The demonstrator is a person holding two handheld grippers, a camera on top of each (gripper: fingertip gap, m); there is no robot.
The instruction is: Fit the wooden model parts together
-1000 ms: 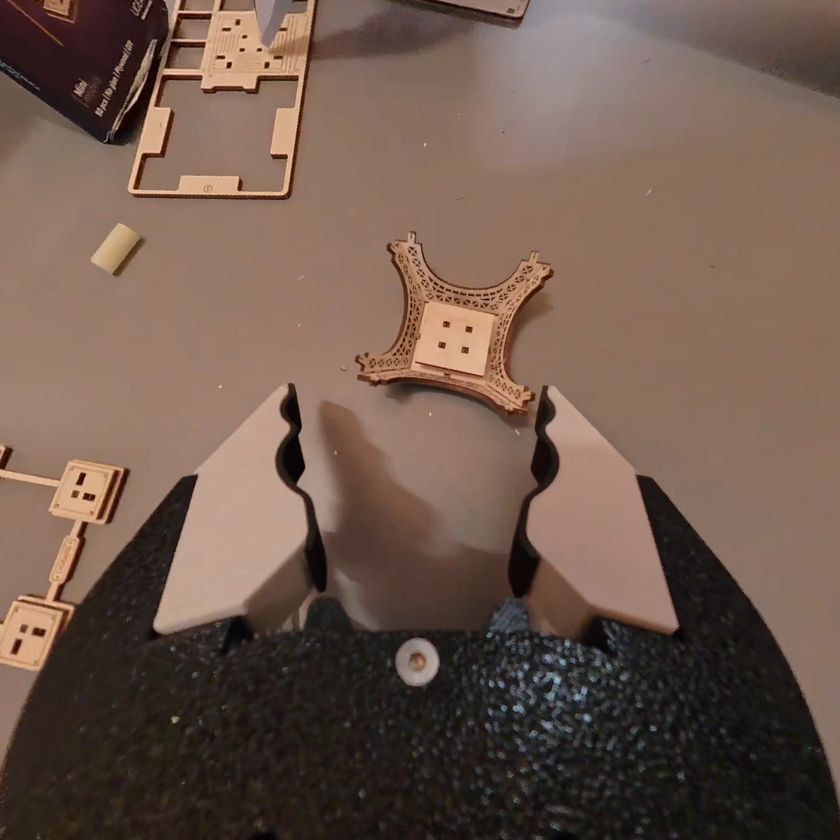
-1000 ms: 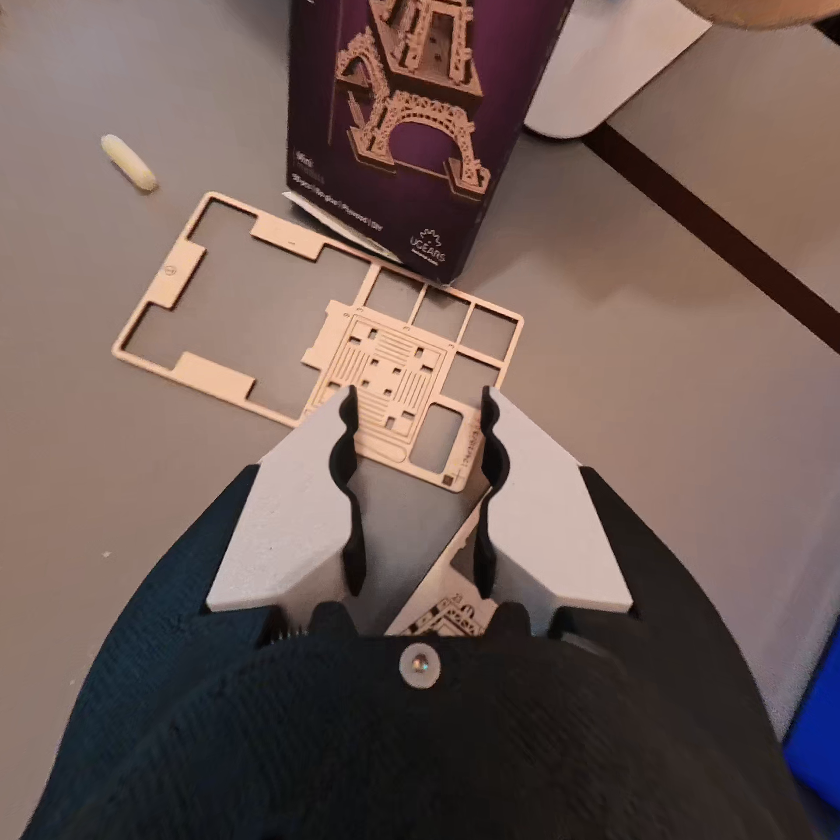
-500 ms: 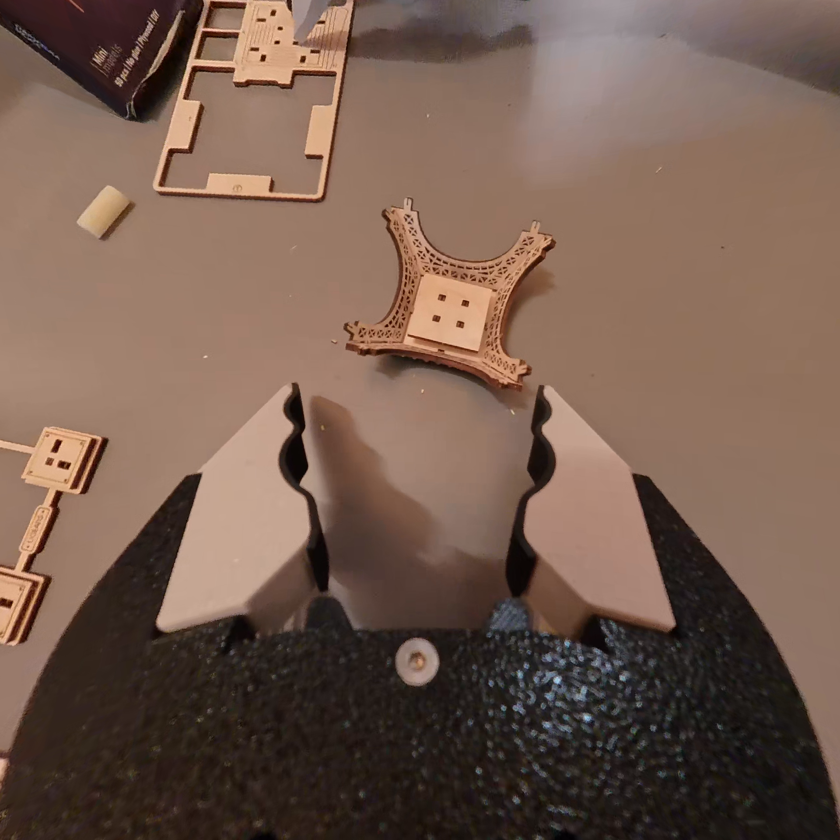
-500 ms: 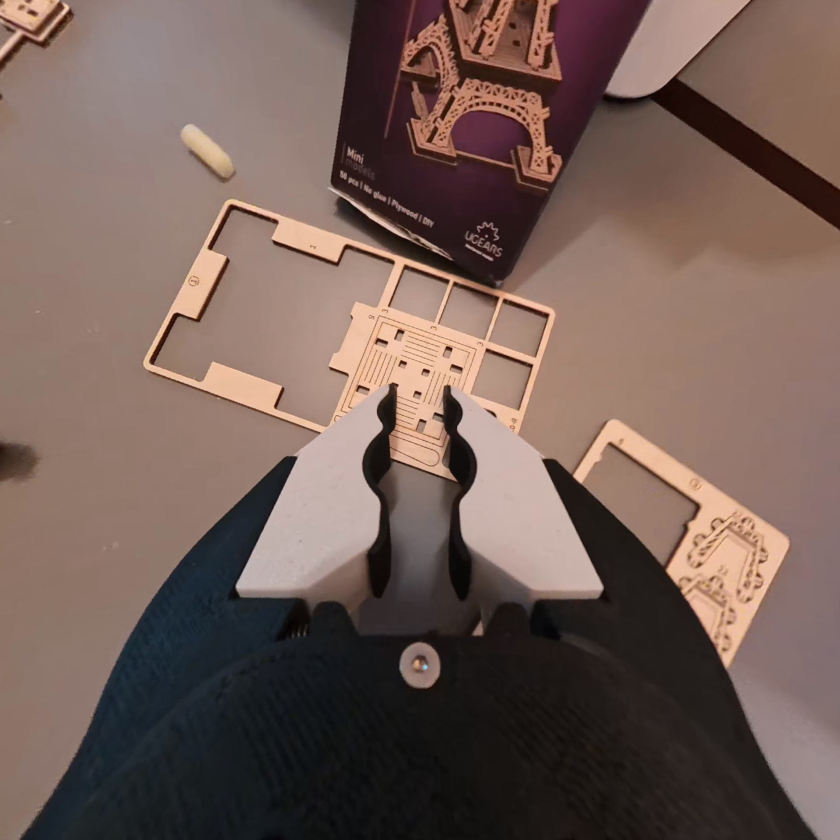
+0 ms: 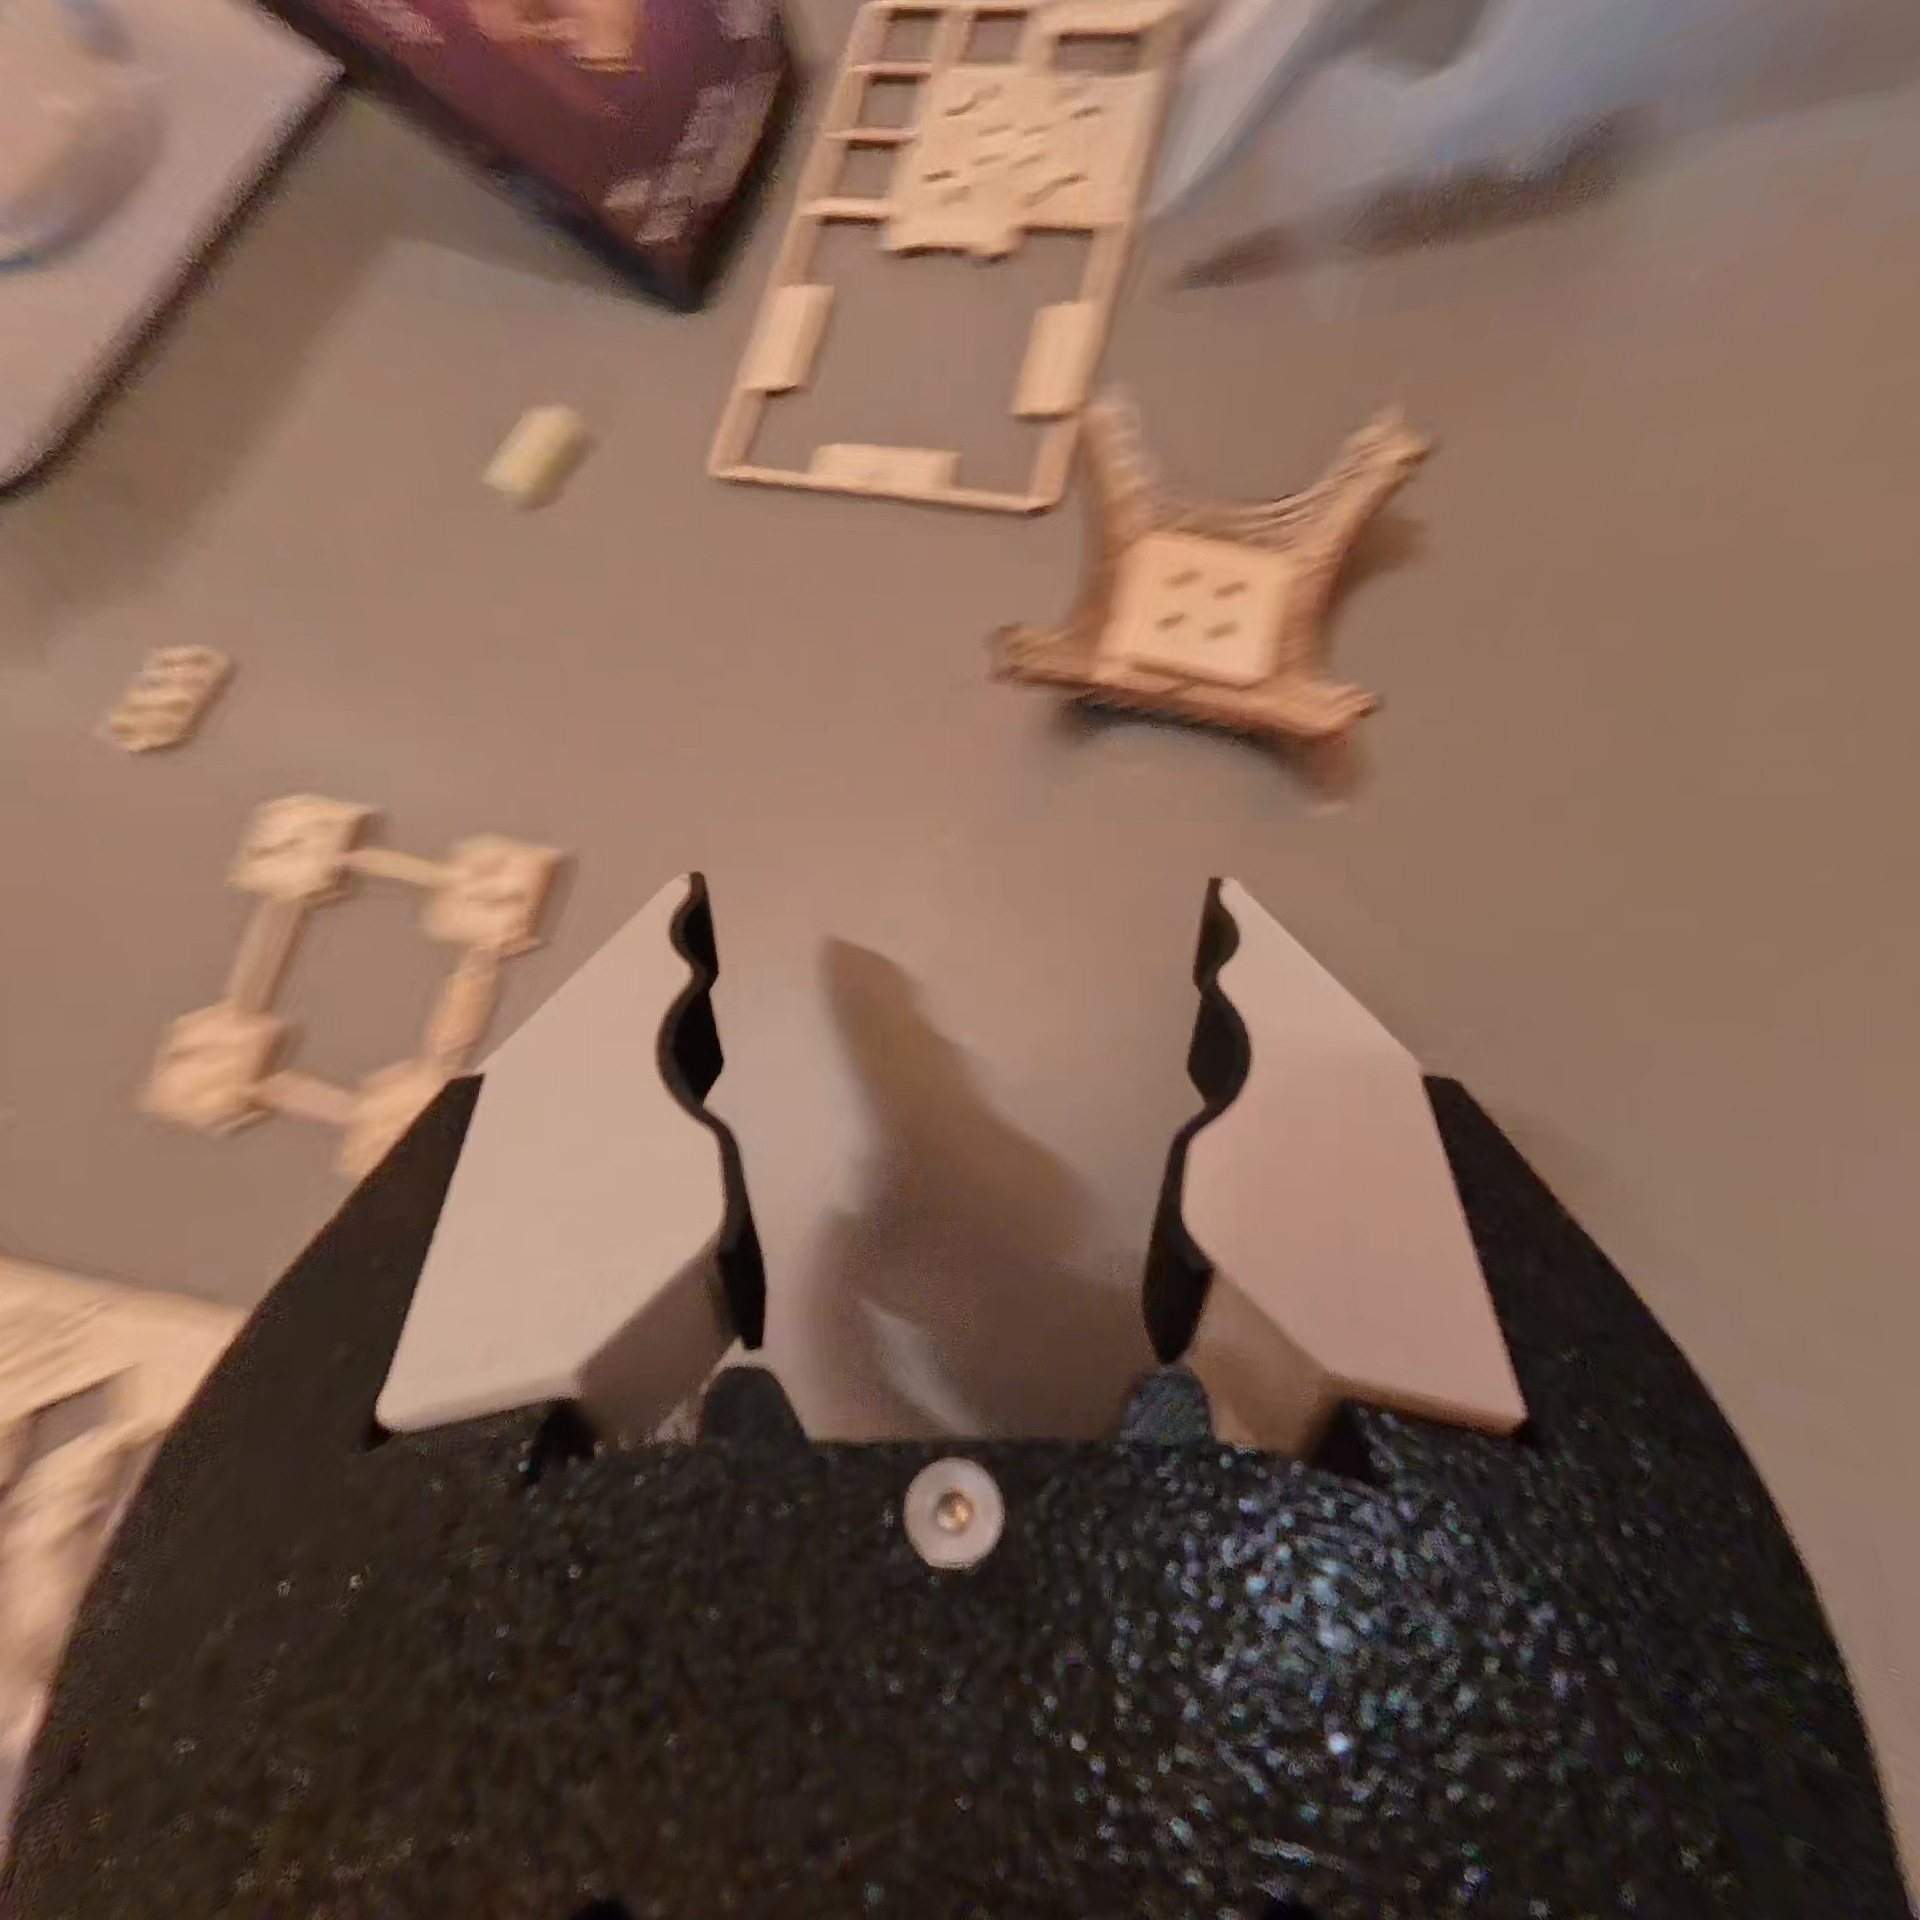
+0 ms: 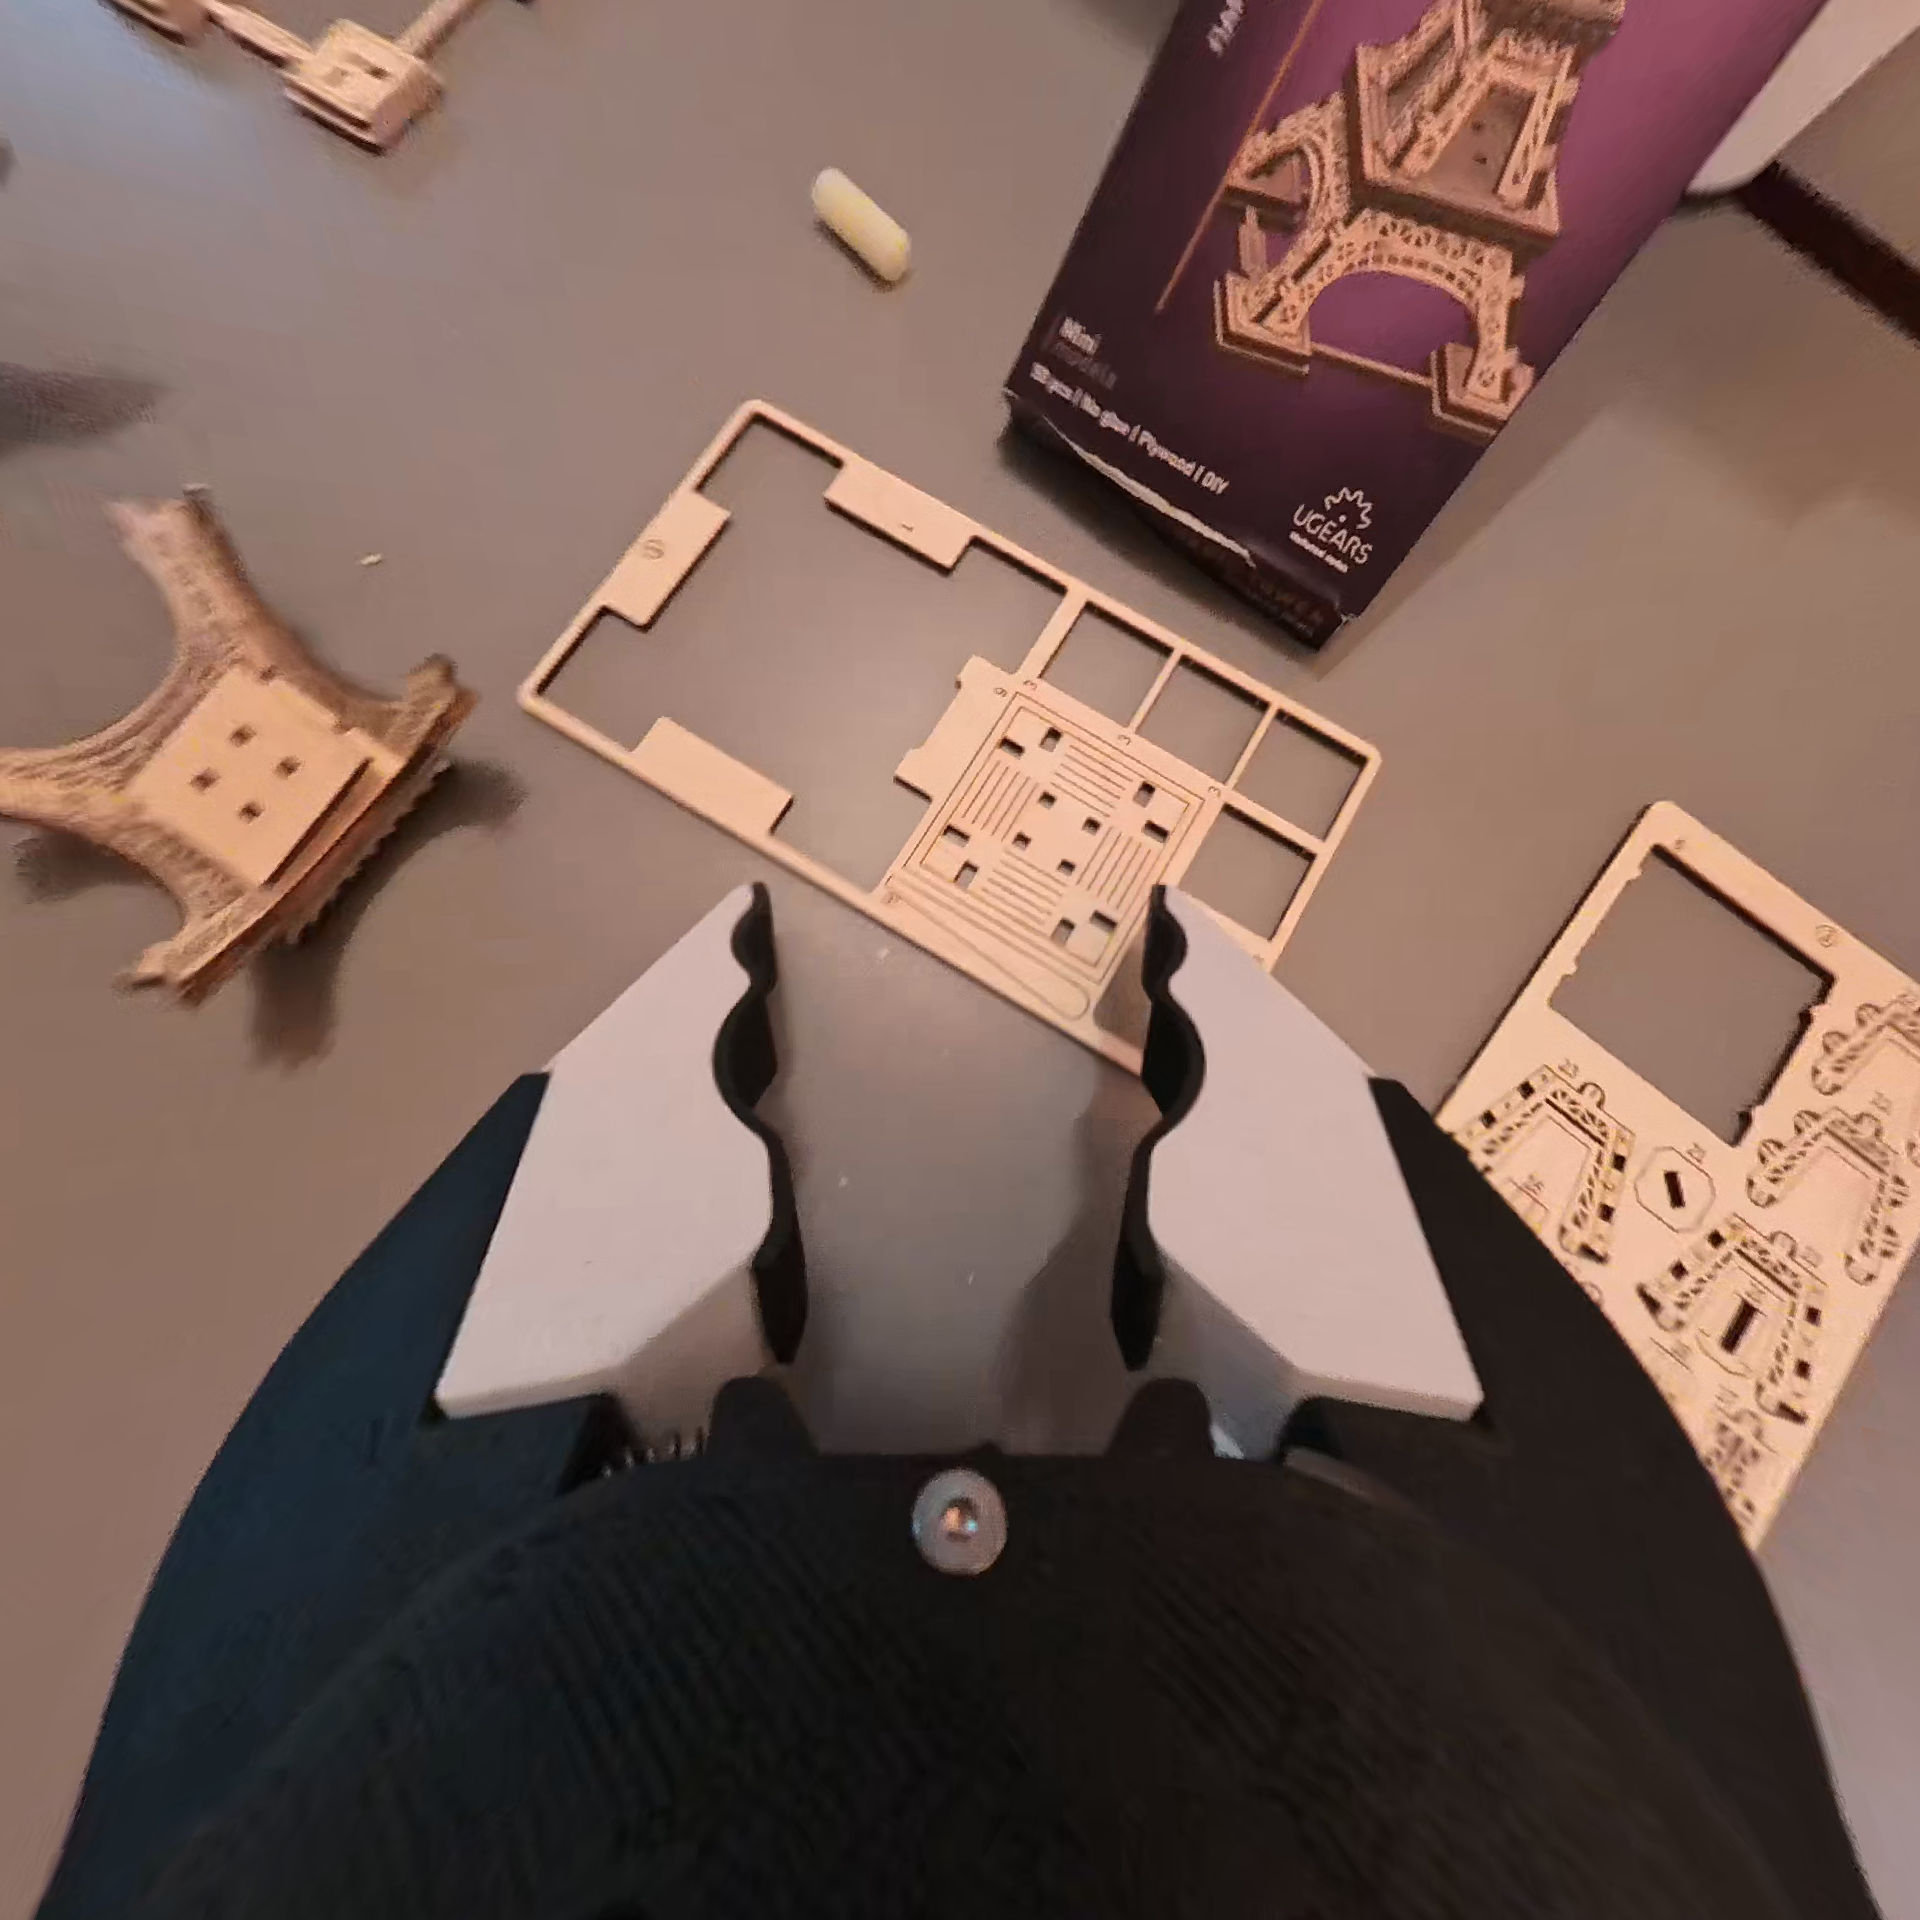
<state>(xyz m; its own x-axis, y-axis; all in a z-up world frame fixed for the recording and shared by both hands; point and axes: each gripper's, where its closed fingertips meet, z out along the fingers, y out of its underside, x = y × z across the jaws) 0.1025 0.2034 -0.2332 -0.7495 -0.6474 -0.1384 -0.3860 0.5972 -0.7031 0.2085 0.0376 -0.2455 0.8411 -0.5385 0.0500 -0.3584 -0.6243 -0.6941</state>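
Observation:
The assembled wooden tower base (image 5: pixel 1195 613) with four arched legs lies upside down on the grey table; it also shows at the left of the right wrist view (image 6: pixel 223 790). My left gripper (image 5: pixel 956 904) is open and empty, above bare table, short of the base. A square frame of four wooden blocks (image 5: pixel 353 977) lies to its left. My right gripper (image 6: pixel 956 914) is open and empty, its tips just short of the slotted square plate (image 6: pixel 1049 842) held in a plywood sheet (image 6: pixel 831 644).
The purple model box (image 6: pixel 1403 312) stands behind the sheet. A second plywood sheet with lattice parts (image 6: pixel 1714 1122) lies at the right. A small pale cylinder (image 6: pixel 860 223) and a small slotted wooden piece (image 5: pixel 166 696) lie loose. The left wrist view is motion-blurred.
My left gripper has swung left and back, so the tower base now sits to its upper right. My right gripper has pulled back from the sheet and opened from nearly shut.

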